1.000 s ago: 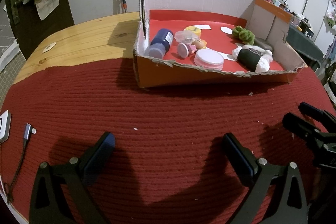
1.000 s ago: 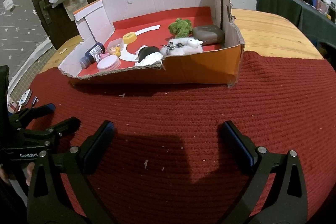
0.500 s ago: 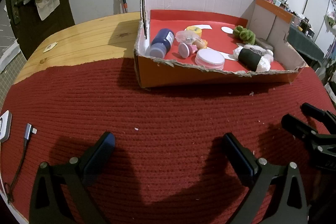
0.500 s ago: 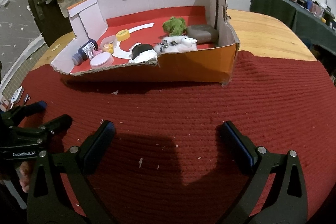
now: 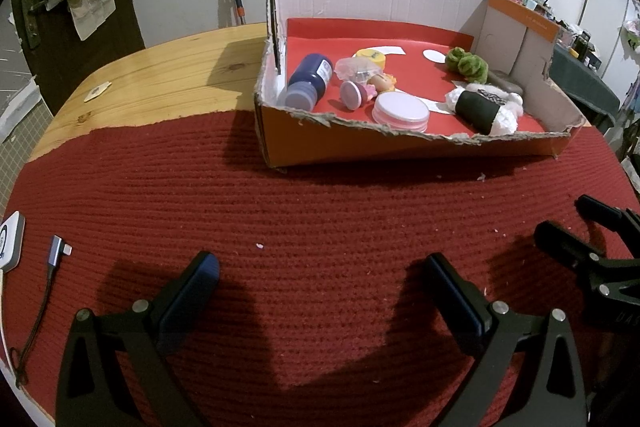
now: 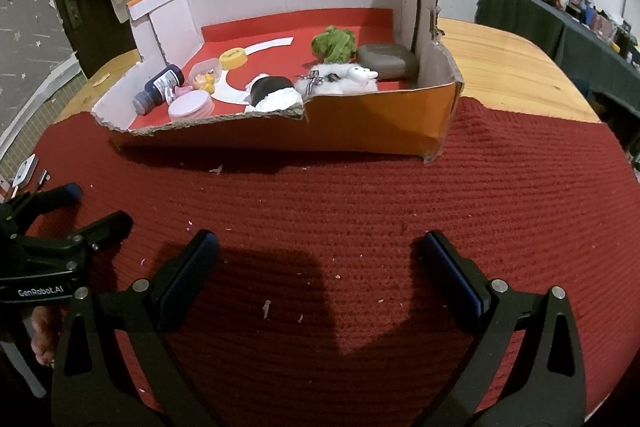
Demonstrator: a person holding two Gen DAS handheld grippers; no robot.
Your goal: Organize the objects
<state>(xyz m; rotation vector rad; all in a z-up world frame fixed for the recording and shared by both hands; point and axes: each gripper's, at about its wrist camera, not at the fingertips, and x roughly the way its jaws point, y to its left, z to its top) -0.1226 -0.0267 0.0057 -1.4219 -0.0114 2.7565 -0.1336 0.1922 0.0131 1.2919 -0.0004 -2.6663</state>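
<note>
Both the left gripper [image 5: 320,269] and right gripper [image 6: 318,247] gape empty; the blue bottle [image 5: 310,81] lies in the cardboard box [image 5: 360,147], cap toward 7 o'clock.

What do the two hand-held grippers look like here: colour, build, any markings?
Both are matte black. The left hand-held gripper and right hand-held gripper have triangular cut-out finger frames, silver screw heads and dark blue pads. White "GenRobot.AI" lettering marks the left one's body. No cables or sleeves visible.
</note>
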